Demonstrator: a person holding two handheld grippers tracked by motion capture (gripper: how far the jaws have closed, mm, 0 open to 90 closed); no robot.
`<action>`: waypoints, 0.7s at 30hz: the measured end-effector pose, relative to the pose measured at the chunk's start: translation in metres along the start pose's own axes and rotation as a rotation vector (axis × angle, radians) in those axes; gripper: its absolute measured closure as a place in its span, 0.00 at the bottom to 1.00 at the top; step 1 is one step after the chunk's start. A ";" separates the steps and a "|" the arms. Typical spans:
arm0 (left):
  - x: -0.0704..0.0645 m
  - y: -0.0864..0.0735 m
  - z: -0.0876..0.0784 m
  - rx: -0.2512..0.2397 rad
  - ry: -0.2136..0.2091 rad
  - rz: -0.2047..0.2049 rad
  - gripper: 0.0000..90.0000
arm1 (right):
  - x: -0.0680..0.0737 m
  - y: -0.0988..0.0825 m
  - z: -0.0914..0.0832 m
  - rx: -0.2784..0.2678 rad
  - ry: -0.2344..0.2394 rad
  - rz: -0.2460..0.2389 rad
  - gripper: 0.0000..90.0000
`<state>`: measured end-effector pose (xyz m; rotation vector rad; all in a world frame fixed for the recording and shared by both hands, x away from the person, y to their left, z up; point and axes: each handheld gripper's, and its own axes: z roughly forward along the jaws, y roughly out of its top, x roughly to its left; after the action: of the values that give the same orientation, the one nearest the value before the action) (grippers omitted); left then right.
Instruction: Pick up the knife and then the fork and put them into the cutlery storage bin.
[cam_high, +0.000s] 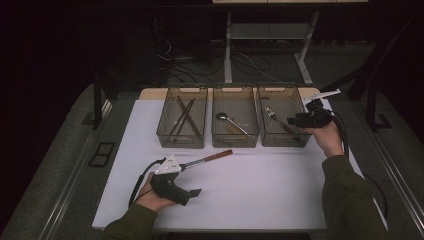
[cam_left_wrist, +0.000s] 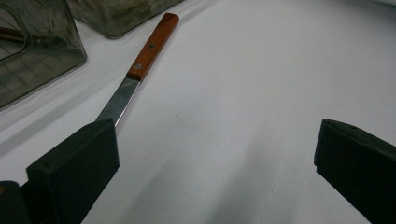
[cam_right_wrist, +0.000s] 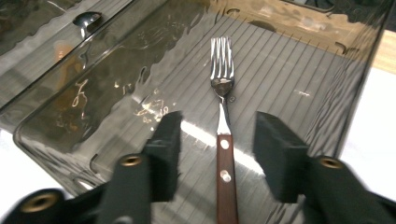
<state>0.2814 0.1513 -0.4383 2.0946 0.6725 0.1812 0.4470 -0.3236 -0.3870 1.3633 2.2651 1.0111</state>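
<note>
The room was dark, with light falling mainly on the white table top (cam_high: 260, 185). Grey floor (cam_high: 55, 165) surrounded the table. Beyond its far edge stood a light metal frame (cam_high: 228, 50) among loose cables (cam_high: 172, 62).

text: none legible | labels: none | brands: none | numbers: none | signs: none

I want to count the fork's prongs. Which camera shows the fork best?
The right gripper view: the fork lies close up in the right-hand bin, prongs sharp, wooden handle between the right tool's open jaws. The high view shows it small and dim. The left gripper view looks at a knife on the table instead.
</note>
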 end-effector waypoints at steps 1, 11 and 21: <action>0.000 0.000 0.000 0.002 -0.003 0.002 0.00 | 0.000 0.000 0.000 -0.006 0.013 0.007 0.49; 0.005 0.003 0.001 0.016 0.010 0.018 0.04 | 0.017 -0.012 -0.026 -0.108 0.108 -0.022 0.31; 0.012 0.008 0.002 0.032 0.003 0.014 0.20 | 0.061 -0.048 -0.048 -0.148 0.126 -0.092 0.22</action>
<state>0.2951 0.1528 -0.4345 2.1307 0.6666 0.1828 0.3576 -0.3048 -0.3819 1.1552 2.2671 1.2370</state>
